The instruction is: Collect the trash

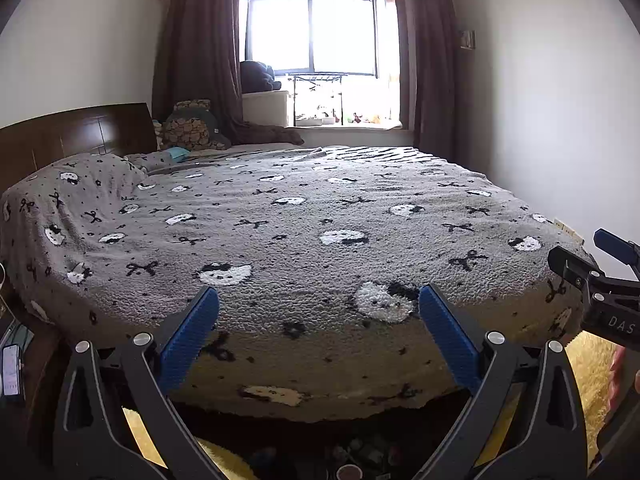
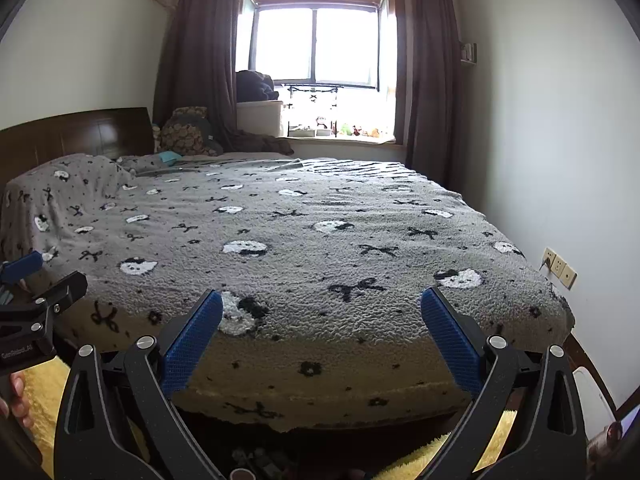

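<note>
My left gripper (image 1: 318,300) is open and empty, held at the foot of a bed (image 1: 304,224) with a grey cat-and-bow blanket. My right gripper (image 2: 320,304) is open and empty too, beside the left one; it also shows at the right edge of the left wrist view (image 1: 592,260). The left gripper shows at the left edge of the right wrist view (image 2: 36,276). A small teal item (image 1: 178,153) lies near the pillows, also in the right wrist view (image 2: 168,156). Dark clutter with a small round cup (image 1: 349,472) sits on the floor below the bed's foot.
A dark wooden headboard (image 1: 76,132) stands at the left. A patterned cushion (image 1: 190,126) and a dark cloth lie by the curtained window (image 1: 316,36). A yellow fluffy rug (image 1: 592,364) covers the floor. Wall sockets (image 2: 560,266) sit at the right. A phone (image 1: 11,368) is at the left edge.
</note>
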{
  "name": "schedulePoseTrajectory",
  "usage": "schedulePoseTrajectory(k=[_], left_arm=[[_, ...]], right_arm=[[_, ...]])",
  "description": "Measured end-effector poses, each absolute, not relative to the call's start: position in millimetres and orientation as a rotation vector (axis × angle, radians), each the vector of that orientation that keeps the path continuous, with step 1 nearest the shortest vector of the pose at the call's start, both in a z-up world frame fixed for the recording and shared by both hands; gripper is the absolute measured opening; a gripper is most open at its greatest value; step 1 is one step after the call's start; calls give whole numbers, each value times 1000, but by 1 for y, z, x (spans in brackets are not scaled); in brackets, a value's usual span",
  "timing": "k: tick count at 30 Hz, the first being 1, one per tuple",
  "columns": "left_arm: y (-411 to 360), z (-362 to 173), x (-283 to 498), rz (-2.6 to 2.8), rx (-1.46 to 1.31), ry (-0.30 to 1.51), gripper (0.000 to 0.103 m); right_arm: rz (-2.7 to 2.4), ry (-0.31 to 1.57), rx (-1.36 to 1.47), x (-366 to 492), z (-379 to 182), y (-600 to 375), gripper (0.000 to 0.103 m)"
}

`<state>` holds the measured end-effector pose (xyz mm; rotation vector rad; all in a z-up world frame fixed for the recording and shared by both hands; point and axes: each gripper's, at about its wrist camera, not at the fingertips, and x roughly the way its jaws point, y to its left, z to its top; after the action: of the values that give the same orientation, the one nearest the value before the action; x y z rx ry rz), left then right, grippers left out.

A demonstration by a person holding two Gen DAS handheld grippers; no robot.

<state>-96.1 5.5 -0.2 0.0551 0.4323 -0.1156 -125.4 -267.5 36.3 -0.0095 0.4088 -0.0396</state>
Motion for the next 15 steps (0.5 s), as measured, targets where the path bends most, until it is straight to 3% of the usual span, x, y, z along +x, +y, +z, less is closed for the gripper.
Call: schedulePoseTrajectory(k=[15], left_arm=[[5,0,-96,-119,53,433,95]], right_arm=[[-41,411,-9,-125,36,-266,99]])
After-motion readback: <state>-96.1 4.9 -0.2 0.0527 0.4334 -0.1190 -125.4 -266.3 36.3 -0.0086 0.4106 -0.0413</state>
